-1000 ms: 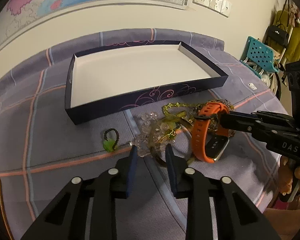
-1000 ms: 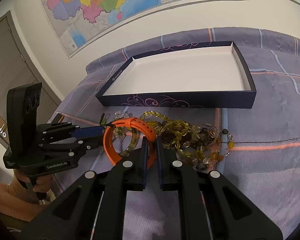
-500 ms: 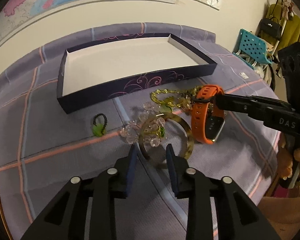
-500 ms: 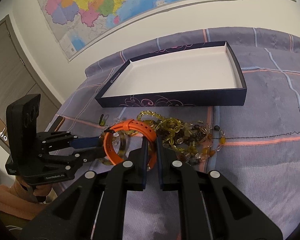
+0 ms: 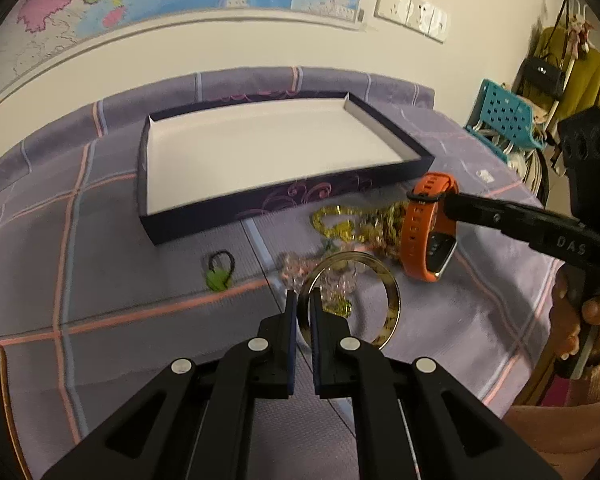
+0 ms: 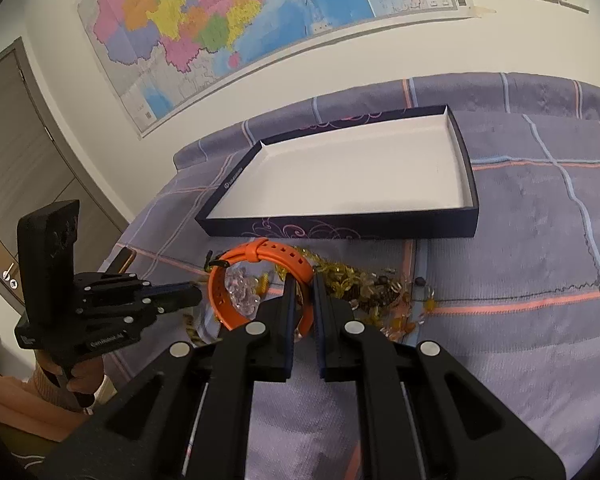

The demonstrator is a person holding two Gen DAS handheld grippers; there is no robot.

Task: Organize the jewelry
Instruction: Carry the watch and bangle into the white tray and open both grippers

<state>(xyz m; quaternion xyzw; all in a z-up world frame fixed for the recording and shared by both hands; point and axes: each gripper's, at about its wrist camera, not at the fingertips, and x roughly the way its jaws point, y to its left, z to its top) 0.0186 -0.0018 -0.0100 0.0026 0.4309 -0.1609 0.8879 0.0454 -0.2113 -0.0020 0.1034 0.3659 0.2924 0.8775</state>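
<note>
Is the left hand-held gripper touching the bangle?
Touching. The left wrist view shows the left hand-held gripper shut on the bangle rim.

The left gripper point(image 5: 304, 300) points steeply down, its jaws pinched together on the rim of the bangle point(image 5: 384, 300), which stands tilted up off the cloth. The right gripper point(image 6: 302, 284) angles down more gently and comes in from the right side in the left wrist view, its jaws clamped on the strap of the orange watch point(image 6: 260, 254), which hangs from them. A hand point(image 5: 592, 320) wraps the right gripper's handle (only fingers and a sleeve edge show), and another hand point(image 6: 76, 380) grips the left one's handle.
</note>
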